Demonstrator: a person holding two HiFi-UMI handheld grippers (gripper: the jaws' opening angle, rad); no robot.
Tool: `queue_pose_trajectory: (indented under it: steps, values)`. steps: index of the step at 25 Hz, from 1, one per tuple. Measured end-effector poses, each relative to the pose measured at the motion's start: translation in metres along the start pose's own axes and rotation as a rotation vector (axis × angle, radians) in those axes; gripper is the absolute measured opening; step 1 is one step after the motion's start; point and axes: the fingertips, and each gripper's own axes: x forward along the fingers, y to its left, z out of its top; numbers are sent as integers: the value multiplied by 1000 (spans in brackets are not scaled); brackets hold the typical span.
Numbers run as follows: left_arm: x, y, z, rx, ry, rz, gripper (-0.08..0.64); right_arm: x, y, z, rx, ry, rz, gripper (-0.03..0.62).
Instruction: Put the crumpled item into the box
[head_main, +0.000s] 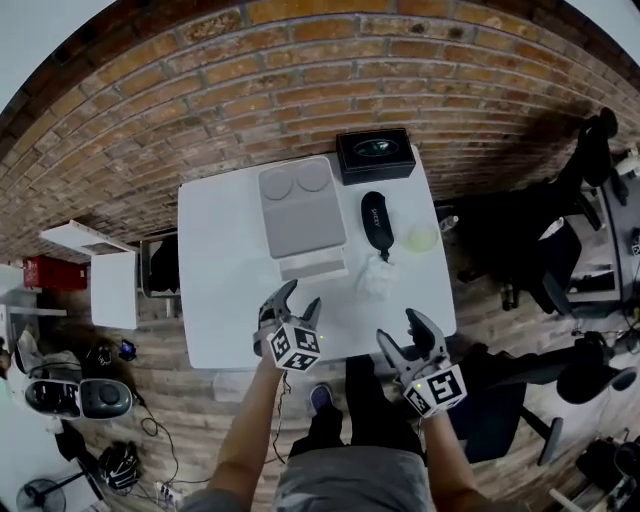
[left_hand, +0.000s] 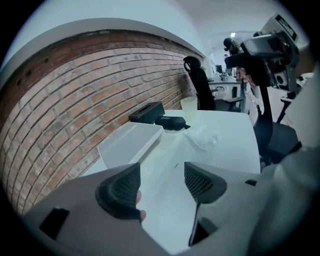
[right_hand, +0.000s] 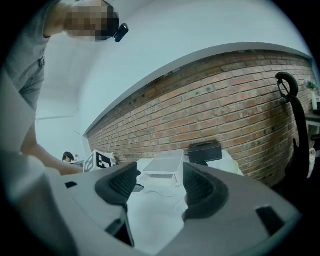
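While both tools hover on the near side of the box (head_main: 300, 210), neither has hold of anything. The left tool (head_main: 298, 300) has its jaws wide apart with only bare counter (head_main: 225, 300) between them, and the right tool (head_main: 405, 335) is just as wide and just as empty. The crumpled item (head_main: 377, 275) lies on the counter just off the box's near right corner, untouched.

My main worry is the grab itself. The item looks thin, light and partly see-through, so I judge that a jaw coming in low from one side would shove it along the smooth counter and not trap it. If I pinch only a loose fold, it may slip free on the way to the box.

A black case (head_main: 377, 222) sits just right of the box, close behind the item, and an overreach would knock it. The box looks shallow, and I cannot tell whether its top is open. If it is covered, or I let go too high, the springy wad could bounce off beside the box.
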Motion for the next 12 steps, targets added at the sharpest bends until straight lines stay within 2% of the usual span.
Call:
queue_pose_trajectory:
  steps: [2,5,9,12]
  values:
    - [6,2,-3,72,47,-20,259,-2,-1,2,0,-3,-3,296]
    - [15,4,-6,177,114,-70,259,-5,-2,2,3,-7,-12,295]
    - [29,-7,-25,297,257,-202,259,-8,-3,1,12,-9,-21,293]
    - [34,-4,-27,350,278,-192,222,-11,-3,1,19,-10,-24,291]
